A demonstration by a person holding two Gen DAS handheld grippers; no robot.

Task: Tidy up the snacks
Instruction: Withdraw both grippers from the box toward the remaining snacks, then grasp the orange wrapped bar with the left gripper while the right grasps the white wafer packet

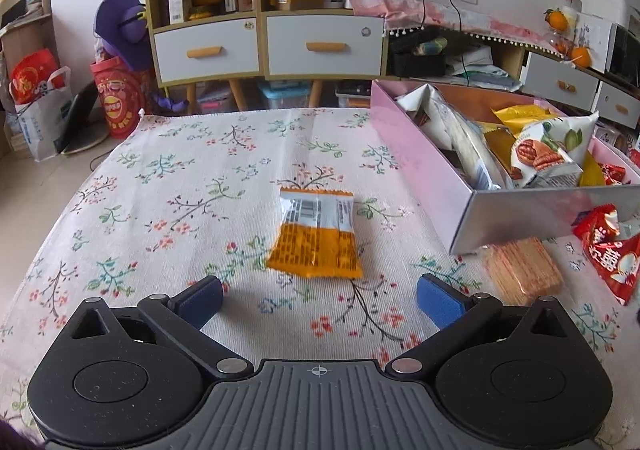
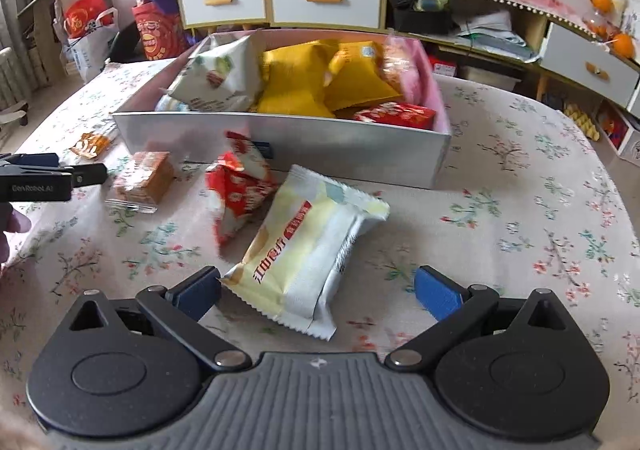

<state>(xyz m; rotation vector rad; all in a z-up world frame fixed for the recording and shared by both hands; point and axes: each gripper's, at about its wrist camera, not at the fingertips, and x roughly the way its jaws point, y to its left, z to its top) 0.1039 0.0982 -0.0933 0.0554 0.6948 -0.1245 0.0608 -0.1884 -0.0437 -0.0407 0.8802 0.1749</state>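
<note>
Both hand-held grippers gape low over the cloth: left point(image 1: 319, 296) facing orange packet point(image 1: 315, 234), right point(image 2: 318, 288) straddling cream packet point(image 2: 304, 246).

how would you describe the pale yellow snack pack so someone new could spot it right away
Start at the pink snack box on the floral tablecloth. On the cloth in front of its near wall lie a few loose snacks. The pale yellow pack is the one closest to the right tongs, lying between their open fingers, cream and white with red lettering, unlike the red packet beside it.

both hand-held grippers point(image 1: 319, 296) point(image 2: 318, 290) wide apart
</note>
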